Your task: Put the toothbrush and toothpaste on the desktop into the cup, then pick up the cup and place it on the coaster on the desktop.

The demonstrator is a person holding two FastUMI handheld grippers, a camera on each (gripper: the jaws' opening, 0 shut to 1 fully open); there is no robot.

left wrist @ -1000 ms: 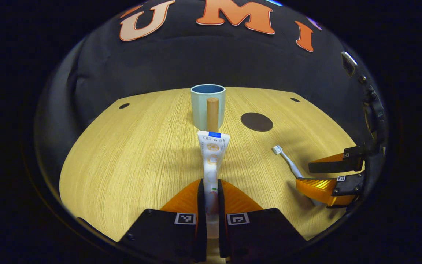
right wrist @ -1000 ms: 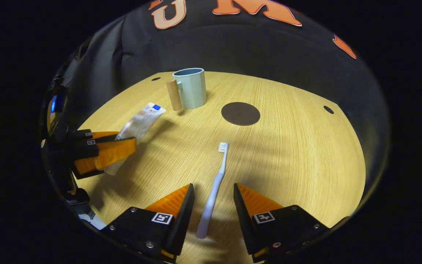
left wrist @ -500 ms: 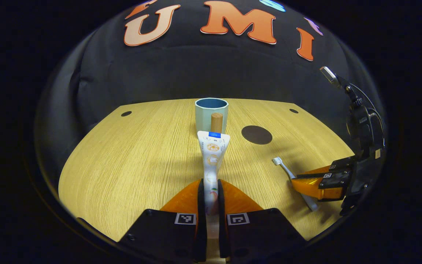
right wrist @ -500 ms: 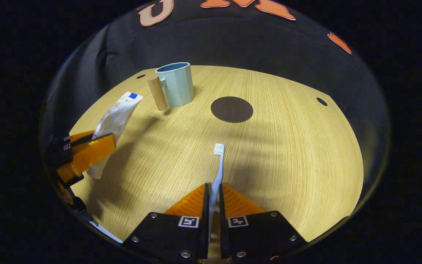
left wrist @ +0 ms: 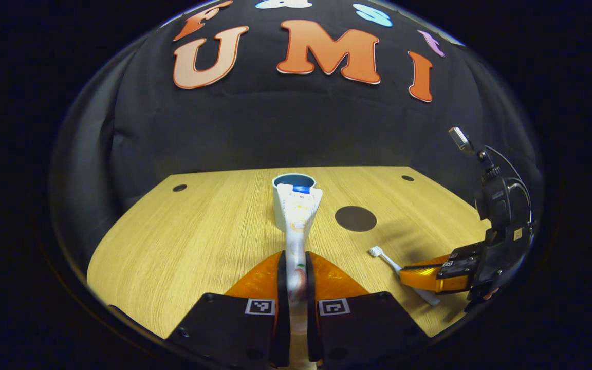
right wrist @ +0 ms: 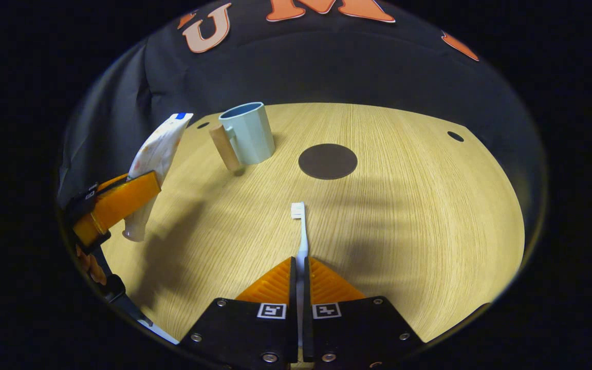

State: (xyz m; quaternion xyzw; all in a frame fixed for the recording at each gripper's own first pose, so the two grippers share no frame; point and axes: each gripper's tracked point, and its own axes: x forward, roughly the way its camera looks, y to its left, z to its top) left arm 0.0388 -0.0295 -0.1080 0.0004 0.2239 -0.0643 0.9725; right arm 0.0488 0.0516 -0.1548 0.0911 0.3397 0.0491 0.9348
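Toothpaste is clamped between both fingers of the left gripper, its flat crimped end raised off the desktop and pointing toward the cup. Both fingers of the right gripper are pinched on the handle of the toothbrush, whose bristle head points toward the coaster. That cup stands upright with its wooden handle facing the left gripper, just beside the dark round coaster.
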